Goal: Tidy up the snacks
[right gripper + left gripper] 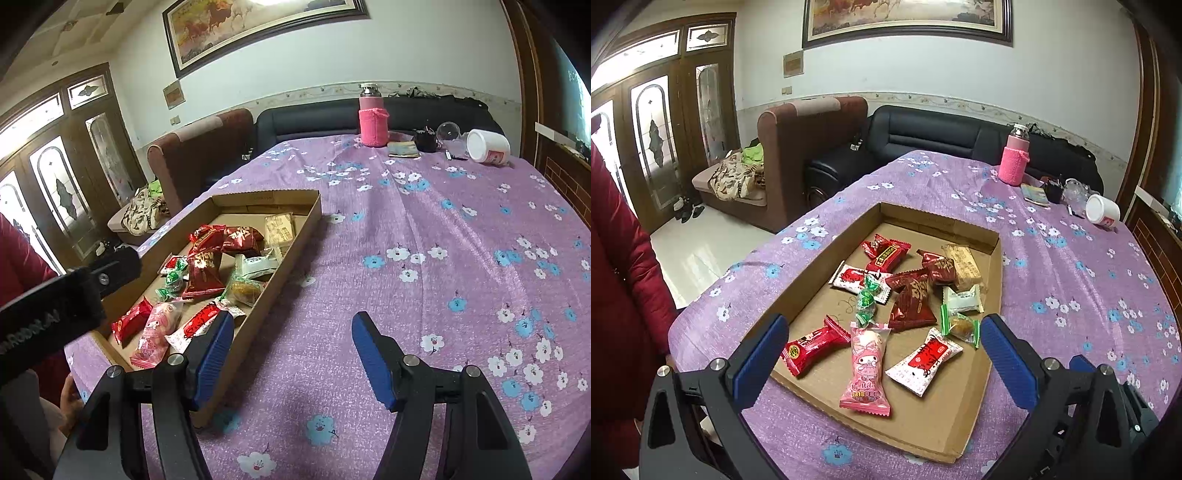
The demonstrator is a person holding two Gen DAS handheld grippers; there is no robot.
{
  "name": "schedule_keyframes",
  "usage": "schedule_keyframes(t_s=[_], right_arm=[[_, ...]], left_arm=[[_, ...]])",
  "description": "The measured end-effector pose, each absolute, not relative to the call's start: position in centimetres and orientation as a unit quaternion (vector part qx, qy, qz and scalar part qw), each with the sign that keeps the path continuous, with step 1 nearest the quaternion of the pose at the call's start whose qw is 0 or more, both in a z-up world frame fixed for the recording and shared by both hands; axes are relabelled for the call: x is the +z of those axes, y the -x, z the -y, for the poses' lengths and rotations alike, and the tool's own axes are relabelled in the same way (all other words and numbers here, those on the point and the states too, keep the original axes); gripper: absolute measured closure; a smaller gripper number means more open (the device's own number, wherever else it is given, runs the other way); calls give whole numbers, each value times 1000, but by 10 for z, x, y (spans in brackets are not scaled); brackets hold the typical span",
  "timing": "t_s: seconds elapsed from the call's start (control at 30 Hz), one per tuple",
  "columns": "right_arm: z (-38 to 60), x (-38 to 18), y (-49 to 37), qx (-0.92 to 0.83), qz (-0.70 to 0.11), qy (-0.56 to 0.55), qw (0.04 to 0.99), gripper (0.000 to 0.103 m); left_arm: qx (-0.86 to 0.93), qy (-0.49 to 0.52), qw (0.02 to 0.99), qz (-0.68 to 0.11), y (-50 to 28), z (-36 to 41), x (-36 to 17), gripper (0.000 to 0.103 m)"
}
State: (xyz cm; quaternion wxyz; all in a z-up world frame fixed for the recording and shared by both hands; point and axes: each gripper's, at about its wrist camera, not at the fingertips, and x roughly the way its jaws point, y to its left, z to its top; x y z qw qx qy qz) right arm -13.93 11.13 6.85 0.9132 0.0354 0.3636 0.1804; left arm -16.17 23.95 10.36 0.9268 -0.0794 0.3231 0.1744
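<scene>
Two grippers, both spread wide and holding nothing. Left wrist view first: the left gripper [882,354] hangs over the near end of the cardboard tray [936,428], and between its blue fingers [759,363] lie the red candy [812,345] at lower left, the pink My Melody packet [866,369] dead centre and a white-and-red sachet [923,362] toward the right. More snacks [916,284] crowd mid-frame. Over to the right wrist view: the right gripper [291,354] frames only purple floral tablecloth [424,229], with the tray at its left finger [212,358]. Upper right stands a pink bottle [373,120].
</scene>
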Motion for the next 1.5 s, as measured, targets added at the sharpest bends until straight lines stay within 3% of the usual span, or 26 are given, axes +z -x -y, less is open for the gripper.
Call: schedule_keyframes(t_s=[0.87, 1.5], right_arm=[[-144, 55, 143, 172, -376, 6, 911, 32], [-129, 61, 146, 164, -361, -12, 918, 31]], left_arm=[[181, 137, 922, -315, 173, -280, 89, 0], [198, 109, 927, -300, 179, -267, 100, 0]])
